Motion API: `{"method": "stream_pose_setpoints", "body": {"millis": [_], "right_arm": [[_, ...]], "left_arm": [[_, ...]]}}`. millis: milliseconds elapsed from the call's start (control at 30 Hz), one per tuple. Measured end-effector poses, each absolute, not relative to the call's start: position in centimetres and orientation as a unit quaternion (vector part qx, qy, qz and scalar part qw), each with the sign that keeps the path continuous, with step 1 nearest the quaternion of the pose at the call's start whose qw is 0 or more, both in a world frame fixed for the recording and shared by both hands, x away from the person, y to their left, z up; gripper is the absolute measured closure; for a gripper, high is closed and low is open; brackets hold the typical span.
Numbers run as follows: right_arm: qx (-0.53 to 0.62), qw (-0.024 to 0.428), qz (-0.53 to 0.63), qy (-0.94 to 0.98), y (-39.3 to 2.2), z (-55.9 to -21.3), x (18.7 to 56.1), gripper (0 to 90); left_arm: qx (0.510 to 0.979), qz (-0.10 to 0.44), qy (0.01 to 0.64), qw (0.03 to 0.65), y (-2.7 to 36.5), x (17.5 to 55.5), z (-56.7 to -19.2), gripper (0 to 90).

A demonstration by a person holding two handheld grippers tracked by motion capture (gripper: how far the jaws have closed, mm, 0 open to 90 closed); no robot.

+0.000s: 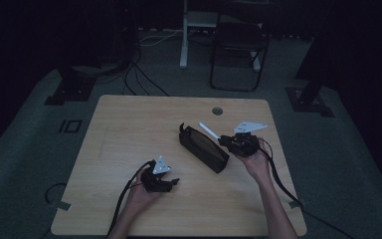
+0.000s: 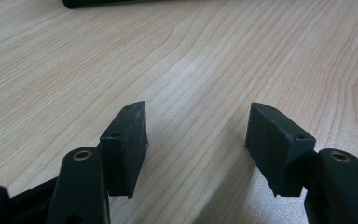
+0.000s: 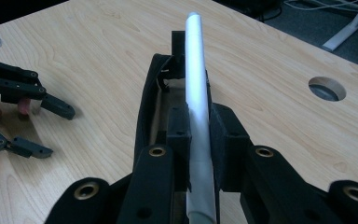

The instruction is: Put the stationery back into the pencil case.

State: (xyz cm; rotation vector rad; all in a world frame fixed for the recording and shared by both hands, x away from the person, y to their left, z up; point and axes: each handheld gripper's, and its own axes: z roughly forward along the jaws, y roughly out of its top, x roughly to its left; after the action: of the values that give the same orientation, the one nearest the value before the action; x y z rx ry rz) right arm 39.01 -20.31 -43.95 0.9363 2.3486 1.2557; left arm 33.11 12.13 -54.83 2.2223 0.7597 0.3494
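1. Nearest the person, left gripper resting low over the bare table, jaws spread wide with nothing between them; in the left gripper view, only wood grain between the two black pads.
2. Well apart from the pencil case, so no steadying of the case from that side at present.
3. Farther in, right gripper clamped on a white pen, held near its lower part, tip pointing away over the case.
4. In the high view, pen angled up and left from the right gripper, just above the far-right side of the dark case.
5. Case lying diagonally at mid-table, its opening visible in the right gripper view, pen lined up roughly along it, not yet inside.
6. Likely risks, as judgement:
   - Long overhang beyond the pads: pen apt to pivot or slip if the tip catches the zip edge.
   - Soft, unheld case: liable to slide or fold shut under a push, narrowing the opening.
   - Release too high or off-line: pen rolling off the case onto the table, perhaps toward the cable hole.
   - Left gripper arriving late: opening unsupported at the moment of insertion.
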Motion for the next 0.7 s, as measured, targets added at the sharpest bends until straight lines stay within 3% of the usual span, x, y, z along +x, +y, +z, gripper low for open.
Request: {"method": "stream_pose_setpoints", "body": {"millis": [700], "right_arm": [[0.342,0.154,0.438,0.817,-19.1,-44.7,39.6,79.1]], "left_arm": [[0.868,0.136,0.297,0.374,12.1,33.1,-54.8,39.1]]}}
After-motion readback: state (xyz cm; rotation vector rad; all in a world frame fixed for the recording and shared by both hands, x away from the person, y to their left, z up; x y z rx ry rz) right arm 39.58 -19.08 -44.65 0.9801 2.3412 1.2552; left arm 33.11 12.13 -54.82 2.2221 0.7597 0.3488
